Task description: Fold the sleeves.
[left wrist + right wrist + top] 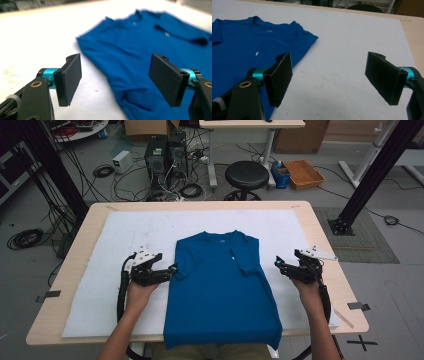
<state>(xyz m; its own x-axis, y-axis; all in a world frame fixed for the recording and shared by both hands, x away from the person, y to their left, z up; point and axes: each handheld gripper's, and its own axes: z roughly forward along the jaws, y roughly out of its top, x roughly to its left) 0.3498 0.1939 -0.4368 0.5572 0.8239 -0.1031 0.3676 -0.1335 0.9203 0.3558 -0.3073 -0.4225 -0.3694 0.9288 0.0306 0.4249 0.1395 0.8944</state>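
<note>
Two pairs of black jaws stand wide apart with nothing between them. The left gripper (159, 271) sits just at the left edge of the blue T-shirt (222, 290); in the left gripper view its jaws straddle that edge, one pad over the white sheet (115, 245), the other over blue cloth. The right gripper (290, 268) hovers over bare sheet, near the shirt's right edge but apart from it.

The shirt lies flat at the middle of the table (75, 250), collar away from the person, both sleeves folded inward and its hem hanging over the near edge.

Both forearms come in from the near side, each hand behind its gripper, jaws angled inward toward the shirt.

Beyond the table stand a black stool (246, 176) and tangled cables (170, 185).
</note>
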